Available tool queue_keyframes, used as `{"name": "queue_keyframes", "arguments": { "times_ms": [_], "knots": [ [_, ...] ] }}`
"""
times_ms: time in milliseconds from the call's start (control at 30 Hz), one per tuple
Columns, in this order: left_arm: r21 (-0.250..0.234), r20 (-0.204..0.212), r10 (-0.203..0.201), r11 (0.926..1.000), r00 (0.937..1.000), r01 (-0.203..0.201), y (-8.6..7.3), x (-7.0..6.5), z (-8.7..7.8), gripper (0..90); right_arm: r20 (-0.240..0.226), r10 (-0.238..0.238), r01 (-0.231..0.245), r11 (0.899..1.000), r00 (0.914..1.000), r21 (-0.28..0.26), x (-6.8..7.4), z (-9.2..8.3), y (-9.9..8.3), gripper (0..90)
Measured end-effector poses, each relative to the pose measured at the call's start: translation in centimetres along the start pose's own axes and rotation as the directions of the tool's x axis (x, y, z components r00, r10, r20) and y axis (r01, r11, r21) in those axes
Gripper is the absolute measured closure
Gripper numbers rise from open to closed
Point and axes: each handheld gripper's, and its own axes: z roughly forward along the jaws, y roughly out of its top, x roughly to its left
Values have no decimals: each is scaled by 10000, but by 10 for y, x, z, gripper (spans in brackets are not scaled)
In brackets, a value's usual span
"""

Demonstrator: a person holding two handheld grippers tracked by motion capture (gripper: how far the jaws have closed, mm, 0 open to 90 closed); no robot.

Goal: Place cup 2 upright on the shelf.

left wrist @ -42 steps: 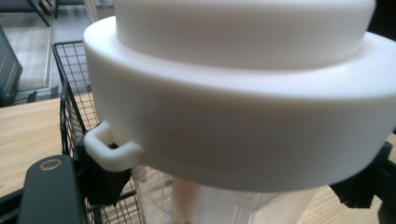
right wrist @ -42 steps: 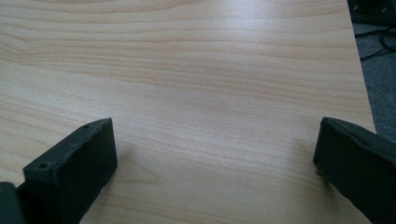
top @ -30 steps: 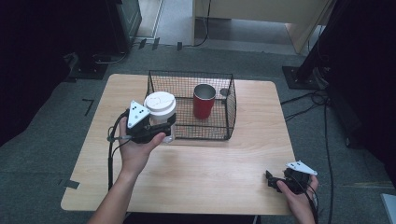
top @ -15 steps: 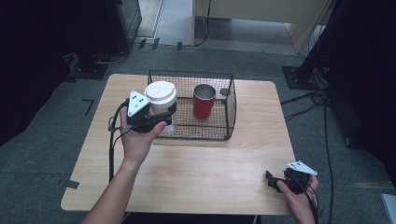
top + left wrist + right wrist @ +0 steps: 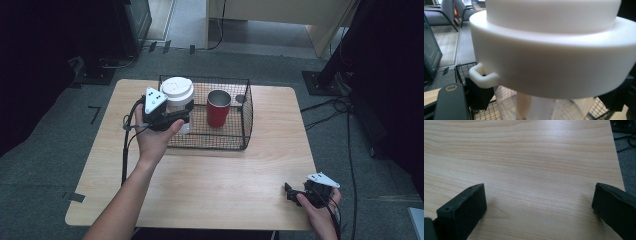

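The left gripper (image 5: 172,118) has its jaws clamped on the clear body of a white-lidded cup (image 5: 177,91), just under the lid's rim, so the lid cannot slip down through the grip. The cup hangs upright over the wire basket (image 5: 245,125), near its 9 o'clock wall, apparently clear of the floor, though the mesh blurs this. A red cup (image 5: 218,108) stands inside, toward 3 o'clock of the held one. The left forearm reaches up from 6 o'clock, palm under the gripper. The right gripper (image 5: 296,194) rests on the desk (image 5: 225,170) at about 5 o'clock, jaws wide and empty.
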Motion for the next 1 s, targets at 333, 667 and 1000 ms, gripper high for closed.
{"name": "queue_keyframes", "arguments": {
  "times_ms": [333,667,1000],
  "knots": [
    [45,-427,108,9999,9990,-106,-13,6,33,168,-75,51,-52,10000,10000,-34,-1,0,0,0],
    [605,-494,-70,9981,9988,100,-29,11,60,168,-157,71,-72,10000,9999,-58,-2,-1,0,0],
    [1100,-1234,478,9933,9912,-342,-41,14,77,168,-171,55,-56,10000,9998,-68,-2,-1,0,0]
  ]
}}
